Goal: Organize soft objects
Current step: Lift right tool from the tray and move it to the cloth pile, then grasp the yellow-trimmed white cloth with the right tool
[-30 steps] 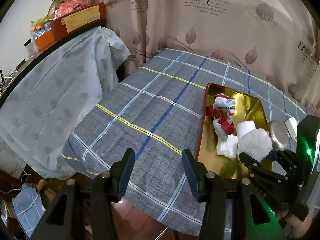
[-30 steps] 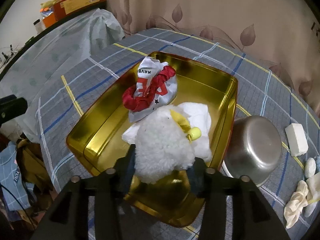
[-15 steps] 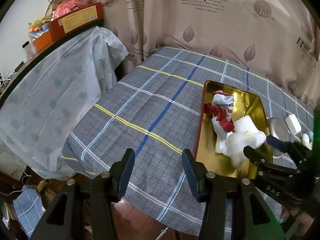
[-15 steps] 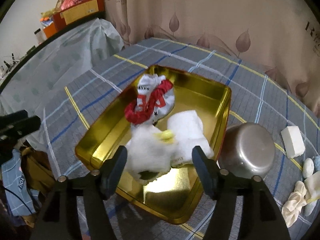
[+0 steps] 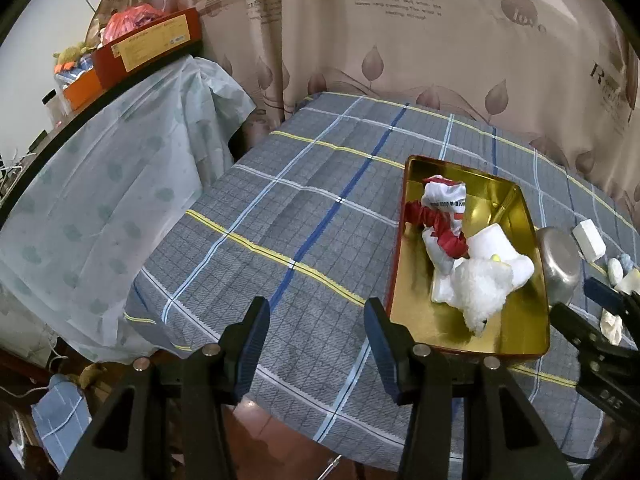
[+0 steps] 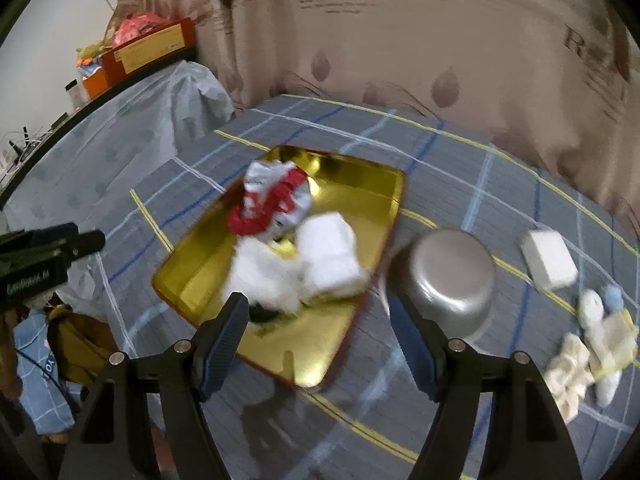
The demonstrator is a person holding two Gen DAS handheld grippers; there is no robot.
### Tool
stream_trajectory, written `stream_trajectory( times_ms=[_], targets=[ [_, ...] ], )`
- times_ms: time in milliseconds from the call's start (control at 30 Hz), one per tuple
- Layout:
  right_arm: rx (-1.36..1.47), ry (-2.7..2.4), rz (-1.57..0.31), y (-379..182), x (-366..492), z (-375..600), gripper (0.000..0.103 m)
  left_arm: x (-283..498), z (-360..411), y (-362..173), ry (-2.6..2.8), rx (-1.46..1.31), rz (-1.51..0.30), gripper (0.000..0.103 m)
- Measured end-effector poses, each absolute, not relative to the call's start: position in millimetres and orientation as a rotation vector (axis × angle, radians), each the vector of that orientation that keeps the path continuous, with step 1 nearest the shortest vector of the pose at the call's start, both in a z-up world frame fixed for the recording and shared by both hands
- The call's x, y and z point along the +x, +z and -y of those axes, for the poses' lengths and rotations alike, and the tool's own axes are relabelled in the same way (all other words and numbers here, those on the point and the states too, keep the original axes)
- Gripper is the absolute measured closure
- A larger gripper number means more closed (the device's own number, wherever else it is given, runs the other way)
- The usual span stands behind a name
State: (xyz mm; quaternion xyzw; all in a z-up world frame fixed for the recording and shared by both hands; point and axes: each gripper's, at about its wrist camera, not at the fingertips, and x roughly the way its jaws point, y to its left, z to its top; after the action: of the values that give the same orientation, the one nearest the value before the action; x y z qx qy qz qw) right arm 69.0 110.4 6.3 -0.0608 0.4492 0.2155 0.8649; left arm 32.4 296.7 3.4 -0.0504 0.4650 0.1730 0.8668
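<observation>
A gold tray [image 5: 516, 334] [image 6: 192, 284] on the plaid table holds a white fluffy toy [image 5: 480, 286] [image 6: 266, 276], a white folded cloth [image 5: 494, 242] [image 6: 328, 250] and a white and red cloth bundle [image 5: 442, 212] [image 6: 276, 200]. My right gripper [image 6: 318, 320] is open and empty, raised near the tray's front edge; it also shows in the left wrist view [image 5: 592, 320]. My left gripper [image 5: 316, 340] is open and empty over the table's near edge, left of the tray. Small soft items [image 6: 588, 344] lie at the far right.
An upturned steel bowl [image 6: 452, 276] [image 5: 560, 264] sits right of the tray. A white block [image 6: 550, 258] [image 5: 588, 238] lies beyond it. A covered shelf [image 5: 100, 184] with boxes stands left. A curtain [image 5: 400, 40] hangs behind the table.
My right gripper opened and let the fluffy toy drop into the tray, then drew back and up. My left gripper stayed open and barely moved.
</observation>
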Motion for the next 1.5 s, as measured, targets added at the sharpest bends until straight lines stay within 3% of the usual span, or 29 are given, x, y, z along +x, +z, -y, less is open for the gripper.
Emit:
stream_trajectory(
  times_ms=[800, 1400, 1467, 1500],
  targets=[
    [-0.004, -0.016, -0.947, -14, 40, 142, 0.032, 37, -226, -2, 0.155, 0.016, -0.977, 0.053],
    [0.032, -0.031, -0.938, -39, 114, 182, 0.032, 60, -142, -1, -0.025, 0.116, -1.001, 0.053],
    [0.025, -0.025, -0.944, -41, 120, 181, 0.036, 66, -131, -2, -0.045, 0.132, -1.005, 0.053],
    [0.019, -0.019, -0.946, -42, 123, 180, 0.044, 71, -124, -4, -0.057, 0.143, -1.009, 0.053]
  ],
)
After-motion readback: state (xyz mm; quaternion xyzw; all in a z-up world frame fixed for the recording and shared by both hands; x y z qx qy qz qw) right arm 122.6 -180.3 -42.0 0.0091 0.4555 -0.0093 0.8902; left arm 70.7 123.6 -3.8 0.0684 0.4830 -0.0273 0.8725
